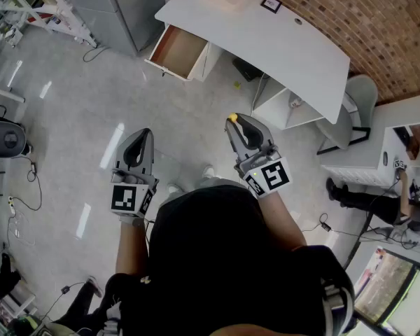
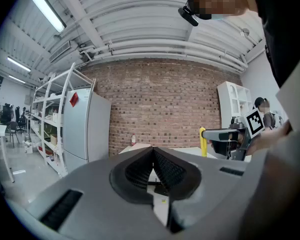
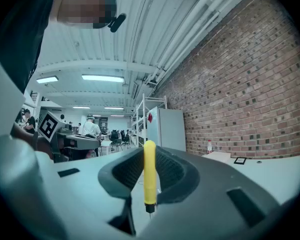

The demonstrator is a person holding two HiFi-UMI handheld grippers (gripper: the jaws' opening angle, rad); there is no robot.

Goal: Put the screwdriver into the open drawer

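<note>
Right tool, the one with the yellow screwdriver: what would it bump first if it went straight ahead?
Likely the tall grey cabinet: the right tool, holding the screwdriver, looks aimed above the white desk end. Depth is unclear.

screwdriver [image 1: 232, 118]: the head view shows only a yellow end, at 12 o'clock of the right gripper [image 1: 239, 124]; the rest is hidden in the jaws.
its blade: in the right gripper view, sunk behind the jaws at 6 o'clock.
drawer [image 1: 178, 51]: contents too small to tell.
desk [image 1: 280, 47]: cut off at 12 o'clock.
</note>
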